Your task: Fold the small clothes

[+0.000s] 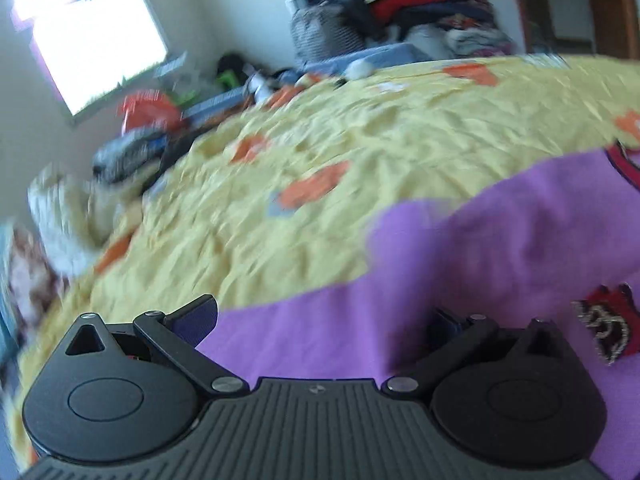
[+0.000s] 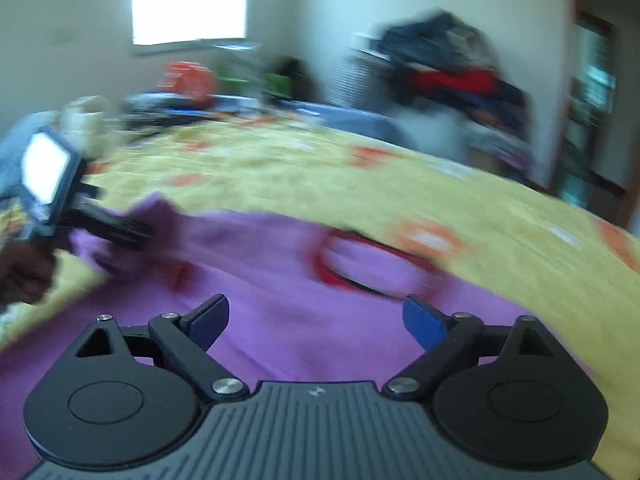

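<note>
A small purple shirt [image 1: 500, 248] with a red-trimmed neck [image 2: 372, 260] and a red and black patch [image 1: 608, 326] lies on a yellow bedspread [image 1: 360, 140]. My left gripper [image 1: 320, 316] is open low over the shirt's left part; its right finger is partly hidden by a fold. In the right wrist view the left gripper [image 2: 120, 228] reaches over a raised purple sleeve [image 2: 156, 212]. My right gripper [image 2: 316, 320] is open and empty above the shirt's body [image 2: 280, 320], just short of the neck. Both views are blurred.
The yellow bedspread [image 2: 400, 184] has orange patches. A tall pile of clothes [image 1: 400, 4] stands at the far side by the wall. Bags, boxes and other clutter [image 1: 160, 120] lie along the far left edge under a bright window [image 1: 92, 40].
</note>
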### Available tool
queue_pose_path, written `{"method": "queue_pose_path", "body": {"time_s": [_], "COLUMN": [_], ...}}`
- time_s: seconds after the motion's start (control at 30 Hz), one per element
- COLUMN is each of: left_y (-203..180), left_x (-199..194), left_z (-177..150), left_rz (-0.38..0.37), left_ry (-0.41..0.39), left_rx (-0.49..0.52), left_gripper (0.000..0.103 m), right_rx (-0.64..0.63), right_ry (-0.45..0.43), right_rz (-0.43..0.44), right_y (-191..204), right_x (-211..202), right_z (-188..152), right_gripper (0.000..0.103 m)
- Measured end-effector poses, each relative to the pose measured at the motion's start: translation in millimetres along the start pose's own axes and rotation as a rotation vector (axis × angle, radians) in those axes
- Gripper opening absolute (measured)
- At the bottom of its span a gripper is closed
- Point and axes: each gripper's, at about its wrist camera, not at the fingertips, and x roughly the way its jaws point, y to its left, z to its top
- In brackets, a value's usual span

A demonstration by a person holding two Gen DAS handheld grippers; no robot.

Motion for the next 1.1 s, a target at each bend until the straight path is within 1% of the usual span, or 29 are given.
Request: {"method": "queue_pose_path", "body": {"time_s": [0.07,0.1,0.17,0.2,0.23,0.27,0.3,0.33,0.37,0.4,0.43,0.47,0.57,0.7,0.73,0.8,0.83,0.87,0.9,0.93,0.97,1.0,1.03,1.1], "left_y": [16,25,43,50,54,55,55,56,58,59,60,61,63,66,67,68,70,71,72,72,72,73,73,77], "left_x": [8,12,17,16,15,15,16,16,14,12,13,12,11,12,11,10,10,10,9,9,9,10,9,5], "left_z": [-1,-3,-9,-11,-14,-16,-19,-23,-27,-29,-30,-31,-30,-32,-32,-34,-34,-35,-35,-36,-37,-37,-37,-37], "left_rz": [0.081,0.096,0.081,0.058,0.047,0.056,0.07,0.073,0.065,0.058,0.05,0.044,0.03,0.013,0.01,0.005,0.004,0.004,0.001,-0.002,-0.004,-0.004,-0.005,0.001], "left_ry": [0.058,0.072,0.093,0.094,0.093,0.098,0.106,0.111,0.102,0.097,0.097,0.098,0.106,0.105,0.105,0.104,0.103,0.104,0.105,0.104,0.101,0.102,0.106,0.116], "left_rx": [-0.011,-0.005,-0.03,-0.049,-0.055,-0.047,-0.034,-0.03,-0.041,-0.052,-0.062,-0.071,-0.088,-0.095,-0.096,-0.098,-0.1,-0.102,-0.106,-0.108,-0.108,-0.109,-0.111,-0.111], "left_gripper": [0.103,0.103,0.103,0.103,0.103,0.103,0.103,0.103,0.103,0.103,0.103,0.103,0.103,0.103,0.103,0.103,0.103,0.103,0.103,0.103,0.103,0.103,0.103,0.103], "right_rx": [-0.081,-0.113,-0.169,-0.193,-0.206,-0.212,-0.219,-0.224,-0.23,-0.238,-0.231,-0.189,0.033,0.305,0.347,0.439,0.494,0.537,0.528,0.473,0.396,0.353,0.338,0.329], "right_ry": [0.006,0.014,0.041,0.058,0.079,0.1,0.125,0.15,0.161,0.164,0.167,0.164,0.125,0.013,-0.022,-0.106,-0.135,-0.146,-0.114,-0.02,0.125,0.22,0.231,0.177], "right_rz": [0.08,0.103,0.142,0.149,0.157,0.16,0.139,0.126,0.138,0.134,0.125,0.136,0.172,0.208,0.206,0.229,0.222,0.199,0.193,0.196,0.211,0.229,0.241,0.262], "right_y": [33,46,68,81,86,89,93,98,99,99,97,93,62,21,15,7,4,5,13,28,48,64,72,75], "right_x": [39,55,86,93,106,114,124,125,132,126,120,115,92,70,63,50,47,47,57,77,104,124,128,108], "right_z": [8,11,13,14,14,12,12,9,9,10,13,18,37,59,64,71,74,75,77,76,69,58,47,32], "right_gripper": [0.093,0.093,0.092,0.087,0.068,0.04,0.03,0.026,0.026,0.024,0.006,0.006,0.006,0.005,0.005,0.005,0.005,0.008,0.009,0.016,0.049,0.068,0.071,0.07]}}
